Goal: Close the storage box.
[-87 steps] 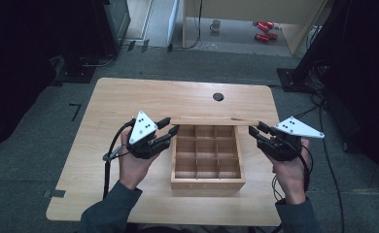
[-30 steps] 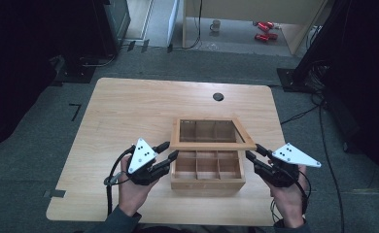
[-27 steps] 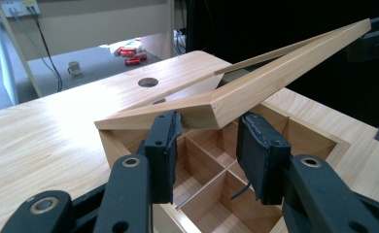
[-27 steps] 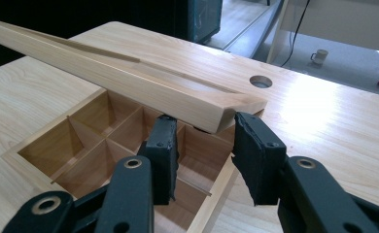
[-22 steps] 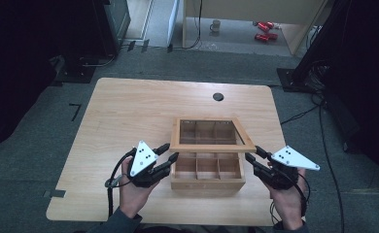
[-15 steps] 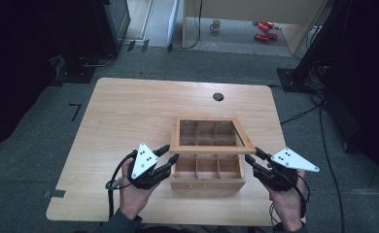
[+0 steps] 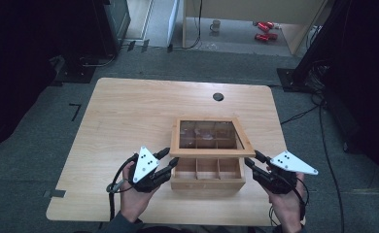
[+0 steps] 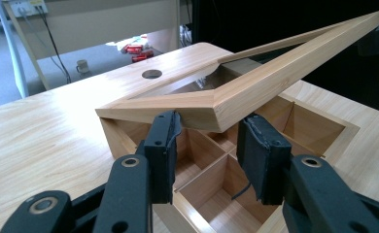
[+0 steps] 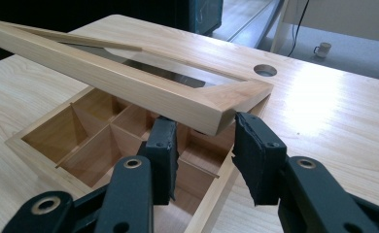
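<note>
The high view looks steeply down on the whole table point(image 7: 129, 116). Each gripper view sits low and close, sharing the wooden box's point(image 7: 207, 179) raised lid point(image 8: 255, 87).

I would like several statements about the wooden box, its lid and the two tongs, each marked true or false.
1. The lid of the wooden box is raised at its near edge. True.
2. The compartments that show under the lid hold tea bags. False: they are empty.
3. The left tongs sit at a front corner of the lid. True.
4. The right tongs rest flat on the table, far from the box. False: they are at the lid's other front corner.
5. The lid is solid wood. False: it is a wooden frame around a clear pane.
6. The table has a round hole beyond the box. True.
</note>
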A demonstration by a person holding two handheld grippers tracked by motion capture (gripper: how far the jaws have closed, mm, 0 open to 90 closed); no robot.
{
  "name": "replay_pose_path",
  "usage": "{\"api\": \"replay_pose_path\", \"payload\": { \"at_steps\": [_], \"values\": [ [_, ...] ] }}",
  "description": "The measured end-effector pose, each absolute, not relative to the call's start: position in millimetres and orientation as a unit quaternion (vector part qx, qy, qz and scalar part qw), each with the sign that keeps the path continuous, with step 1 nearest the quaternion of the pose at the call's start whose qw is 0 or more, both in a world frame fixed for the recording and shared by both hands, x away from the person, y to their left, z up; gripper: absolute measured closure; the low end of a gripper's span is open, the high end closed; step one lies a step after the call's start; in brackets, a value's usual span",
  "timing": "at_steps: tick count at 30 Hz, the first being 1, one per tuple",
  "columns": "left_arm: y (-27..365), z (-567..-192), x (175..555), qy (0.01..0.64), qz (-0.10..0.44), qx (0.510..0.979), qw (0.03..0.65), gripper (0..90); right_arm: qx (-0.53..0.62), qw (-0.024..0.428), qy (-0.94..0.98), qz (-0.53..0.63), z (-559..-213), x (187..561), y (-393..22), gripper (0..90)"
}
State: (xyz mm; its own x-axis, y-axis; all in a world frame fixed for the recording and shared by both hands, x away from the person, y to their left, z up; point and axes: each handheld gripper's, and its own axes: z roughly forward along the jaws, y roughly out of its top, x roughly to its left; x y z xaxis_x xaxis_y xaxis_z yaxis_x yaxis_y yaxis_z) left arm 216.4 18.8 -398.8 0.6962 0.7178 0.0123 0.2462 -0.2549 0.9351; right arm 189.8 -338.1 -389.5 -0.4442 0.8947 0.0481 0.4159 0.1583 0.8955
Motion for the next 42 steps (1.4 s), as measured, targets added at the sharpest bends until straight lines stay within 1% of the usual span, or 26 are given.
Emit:
{"api": "replay_pose_path", "payload": {
  "at_steps": [32, 38, 42],
  "values": [
    [16.9, -420.4, 203.6, 0.311, 0.237, 0.772, 0.502, 58.2, 0.467, 0.247, 0.717, 0.454, -413.3, 178.6, -337.4, 61.1],
    [16.5, -426.0, 201.4, 0.311, 0.237, 0.774, 0.497, 57.7, 0.465, 0.255, 0.721, 0.446, -418.7, 175.7, -335.7, 61.0],
    [16.3, -430.2, 199.9, 0.310, 0.237, 0.777, 0.494, 57.5, 0.467, 0.251, 0.722, 0.444, -422.9, 174.3, -335.8, 60.9]
  ]
}}
